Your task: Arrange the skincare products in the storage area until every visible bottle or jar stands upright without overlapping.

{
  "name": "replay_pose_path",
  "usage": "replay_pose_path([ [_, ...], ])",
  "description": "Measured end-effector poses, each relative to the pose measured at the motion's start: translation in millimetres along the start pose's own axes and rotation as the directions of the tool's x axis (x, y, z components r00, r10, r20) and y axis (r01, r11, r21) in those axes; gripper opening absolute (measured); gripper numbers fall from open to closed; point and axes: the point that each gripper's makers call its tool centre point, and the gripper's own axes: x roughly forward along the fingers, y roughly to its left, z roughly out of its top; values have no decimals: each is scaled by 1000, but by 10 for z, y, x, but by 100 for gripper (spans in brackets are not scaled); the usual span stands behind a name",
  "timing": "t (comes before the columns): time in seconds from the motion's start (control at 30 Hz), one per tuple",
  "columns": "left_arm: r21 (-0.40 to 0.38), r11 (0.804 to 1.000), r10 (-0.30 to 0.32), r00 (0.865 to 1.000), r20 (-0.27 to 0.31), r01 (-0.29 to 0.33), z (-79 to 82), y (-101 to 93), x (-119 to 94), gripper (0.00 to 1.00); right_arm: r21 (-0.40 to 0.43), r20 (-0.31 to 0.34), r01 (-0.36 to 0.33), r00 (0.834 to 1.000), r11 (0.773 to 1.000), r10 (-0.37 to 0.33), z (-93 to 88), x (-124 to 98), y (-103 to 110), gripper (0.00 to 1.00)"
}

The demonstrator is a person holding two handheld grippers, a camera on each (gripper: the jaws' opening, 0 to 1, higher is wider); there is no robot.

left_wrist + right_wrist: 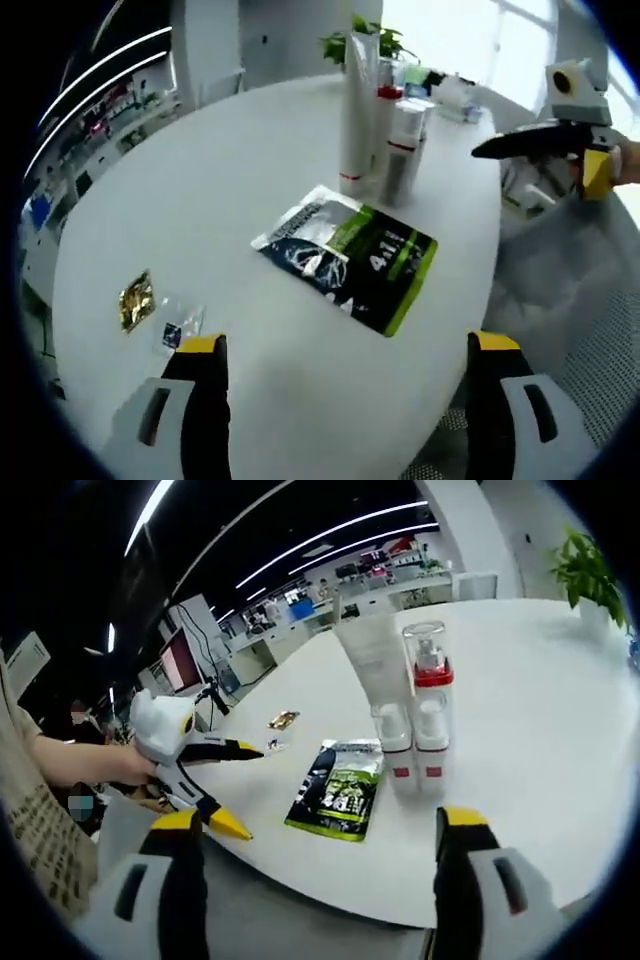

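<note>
Standing upright in a tight cluster toward the far edge of the round white table (200, 200), my skincare products overlap, so I cannot count them: a tall white tube (356, 110) (370, 660), a clear-capped bottle with a red collar (428, 670), and short white bottles with red bands (402, 150) (412, 742). A green and black foil pouch (348, 257) (338, 786) lies flat nearer the table's edge, with bare surface around it. My left gripper (345, 350) (236, 785) and right gripper (315, 825) (515, 160) both hang spread wide, holding nothing.
</note>
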Motion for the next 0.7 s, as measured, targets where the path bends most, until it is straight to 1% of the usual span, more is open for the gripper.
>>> replay_pose_path([
  [0.1, -26, 999, 19, 1000, 14, -19, -43, 46, -122, 97, -9, -5, -8, 1000, 1000, 8, -8, 16, 16, 97],
  [0.23, -70, 996, 51, 998, 38, -48, -95, 124, -333, 97, -23, -33, -26, 999, 999, 25, -57, 41, 56, 97],
  [0.33, -127, 989, 81, 994, 76, -71, -88, 174, -486, 97, -32, -42, -34, 999, 999, 32, -78, 46, 75, 97],
  [0.4, -192, 978, 101, 989, 112, -78, -71, 188, -601, 97, -39, -49, -34, 998, 999, 32, -90, 53, 81, 96],
  [0.43, -231, 970, 112, 985, 131, -80, -69, 189, -666, 97, -41, -52, -34, 998, 999, 31, -96, 55, 83, 96],
  [0.5, -284, 956, 128, 979, 158, -79, -83, 193, -754, 97, -43, -54, -33, 998, 999, 30, -103, 55, 84, 96],
  [0.6, -328, 941, 150, 972, 181, -84, -120, 192, -860, 97, -44, -57, -33, 998, 998, 30, -108, 57, 84, 96],
  [0.63, -332, 939, 154, 971, 184, -86, -131, 185, -887, 97, -45, -59, -33, 998, 998, 30, -111, 57, 85, 96],
  [0.7, -343, 936, 159, 964, 212, -79, -118, 169, -938, 97, -47, -60, -33, 998, 998, 30, -114, 58, 82, 95],
])
